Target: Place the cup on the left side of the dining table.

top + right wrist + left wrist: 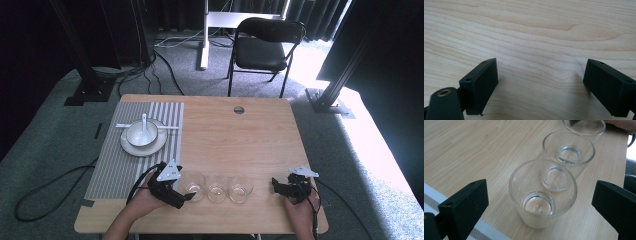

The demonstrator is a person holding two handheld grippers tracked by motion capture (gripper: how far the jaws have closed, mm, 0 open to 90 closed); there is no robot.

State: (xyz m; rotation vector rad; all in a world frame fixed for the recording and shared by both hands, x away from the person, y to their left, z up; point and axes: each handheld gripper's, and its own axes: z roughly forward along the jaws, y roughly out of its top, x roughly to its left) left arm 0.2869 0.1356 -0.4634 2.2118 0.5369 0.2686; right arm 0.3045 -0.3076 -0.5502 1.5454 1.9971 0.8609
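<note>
Your surface (260, 130) is pale wood with a small round hole (239, 109) near its far edge. On its left side lies a striped mat (112, 170), and a plate (129, 146) sits on the mat's far part. Three glasses (216, 188) stand in a row near your edge, directly on the wood.

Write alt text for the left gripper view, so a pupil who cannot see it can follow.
Three clear, empty glasses stand in a row on a light wooden table, the nearest glass lying ahead between the open black jaws of the left gripper. The middle glass sits behind it and the far glass is cut off at the top edge.
</note>
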